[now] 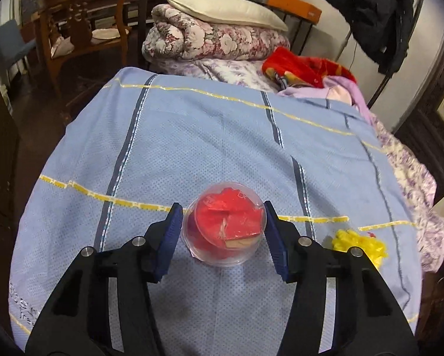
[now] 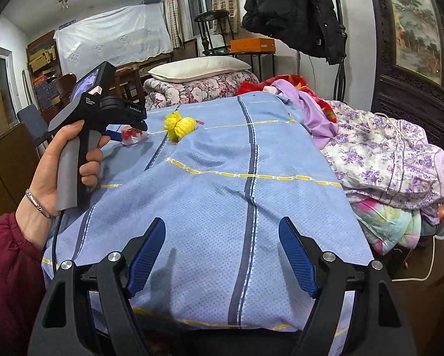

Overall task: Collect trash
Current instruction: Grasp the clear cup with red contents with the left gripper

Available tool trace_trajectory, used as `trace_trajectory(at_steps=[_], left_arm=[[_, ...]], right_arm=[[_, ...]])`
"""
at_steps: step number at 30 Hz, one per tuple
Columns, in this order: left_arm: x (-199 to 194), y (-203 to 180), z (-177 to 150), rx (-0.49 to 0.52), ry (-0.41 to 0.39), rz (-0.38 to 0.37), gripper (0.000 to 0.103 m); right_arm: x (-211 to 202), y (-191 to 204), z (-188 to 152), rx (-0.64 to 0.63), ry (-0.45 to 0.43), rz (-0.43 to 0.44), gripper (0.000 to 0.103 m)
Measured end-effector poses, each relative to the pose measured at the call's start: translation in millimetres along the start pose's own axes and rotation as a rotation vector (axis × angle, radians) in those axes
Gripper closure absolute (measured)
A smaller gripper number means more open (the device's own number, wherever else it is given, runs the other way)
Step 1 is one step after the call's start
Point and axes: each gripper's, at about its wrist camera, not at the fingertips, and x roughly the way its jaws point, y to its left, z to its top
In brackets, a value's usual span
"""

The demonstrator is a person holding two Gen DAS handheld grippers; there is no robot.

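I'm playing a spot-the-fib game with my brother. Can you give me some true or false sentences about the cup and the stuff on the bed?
1. The clear cup has red scraps inside. True.
2. The cup sits between the left gripper's fingers. True.
3. The yellow wad is inside the cup. False: it lies on the blue sheet, beside the cup.
4. The right gripper holds the yellow wad. False: it is open and empty, over the sheet.

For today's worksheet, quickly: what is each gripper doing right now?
Left gripper: pads against the clear plastic cup of red scraps.
Right gripper: open, empty, over the blue bedsheet.
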Motion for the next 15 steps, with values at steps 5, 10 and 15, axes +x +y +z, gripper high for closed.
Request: trace_trajectory(at_steps=[5, 10, 15], left_arm=[[-15.8, 16.0, -1.1, -0.06, -0.013, -0.028, 0.049], [-53.2, 34.2, -14.0, -0.053, -0.041, -0.008, 0.049], [-80.7, 39.7, -37.5, 0.016, -0.075, 0.073, 0.049]], right_arm=[[-9.5, -0.4, 3.4, -0.005, -0.015, -0.002, 0.025], [-16.0, 0.0, 5.3, 0.011, -0.016, 0.023, 0.025], [-20.5, 1.6, 9.6, 0.021, -0.002, 0.051, 0.025]])
